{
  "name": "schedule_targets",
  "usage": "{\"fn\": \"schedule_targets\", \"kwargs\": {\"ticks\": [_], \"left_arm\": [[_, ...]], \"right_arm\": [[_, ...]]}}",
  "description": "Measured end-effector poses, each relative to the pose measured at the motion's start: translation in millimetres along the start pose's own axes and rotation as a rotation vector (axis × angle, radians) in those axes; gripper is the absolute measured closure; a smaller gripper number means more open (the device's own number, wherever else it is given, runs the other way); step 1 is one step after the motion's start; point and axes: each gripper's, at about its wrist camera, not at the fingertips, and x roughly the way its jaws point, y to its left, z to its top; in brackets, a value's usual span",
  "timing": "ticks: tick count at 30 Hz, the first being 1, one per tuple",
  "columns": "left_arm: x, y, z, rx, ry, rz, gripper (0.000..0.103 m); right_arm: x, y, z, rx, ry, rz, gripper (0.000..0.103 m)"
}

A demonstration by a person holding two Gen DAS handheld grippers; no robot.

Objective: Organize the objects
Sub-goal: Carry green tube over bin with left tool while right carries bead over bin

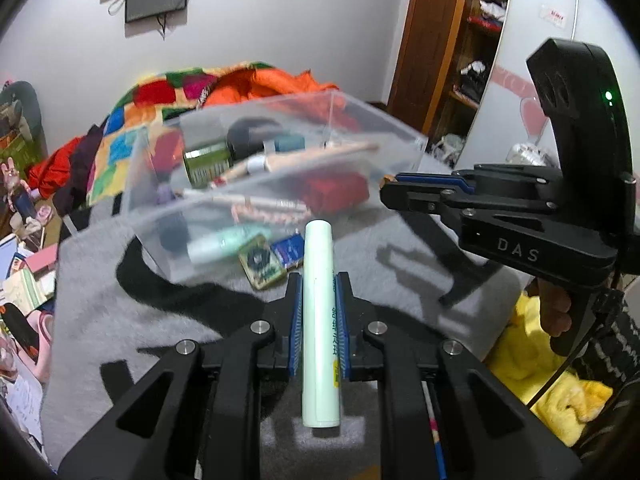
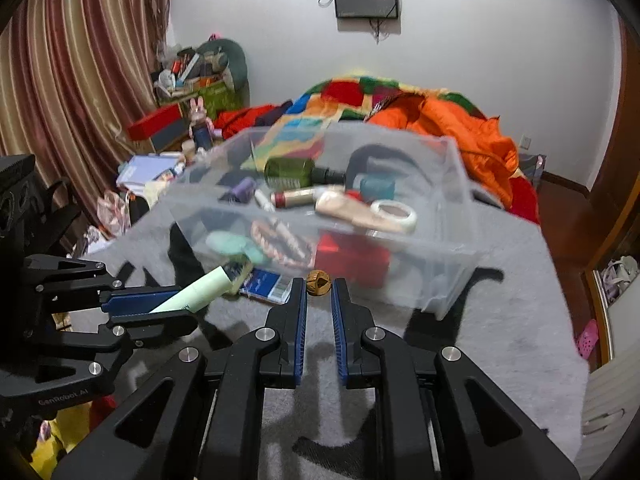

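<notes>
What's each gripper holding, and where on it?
Left gripper: pale green tube, clamped around mid-length. Right gripper: small brown nut-like ball, pinched at the fingertips.

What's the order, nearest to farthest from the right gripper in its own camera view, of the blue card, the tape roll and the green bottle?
From the right gripper:
1. Blue card, on the grey blanket just left of the fingertips.
2. Tape roll, inside the clear bin, right of centre.
3. Green bottle, lying deeper in the bin, towards its back.
</notes>
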Motion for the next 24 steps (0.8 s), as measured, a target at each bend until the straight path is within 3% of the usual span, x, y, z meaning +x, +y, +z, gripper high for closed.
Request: {"fn": "schedule_targets", "kwargs": {"ticks": [12,24], "left_arm": [[-24.7,9.2,31.2,-0.046,-0.097,0.029,0.088],[-10.5,33.6,60.0,-0.1,-0.123,0.068,0.088]], "right_arm": [[-30.3,-2.1,21.2,0.01,-0.101,0.002,0.092],[-14.9,-12.5,43.9,0.017,-0.108,-0.019,0.092]]}}
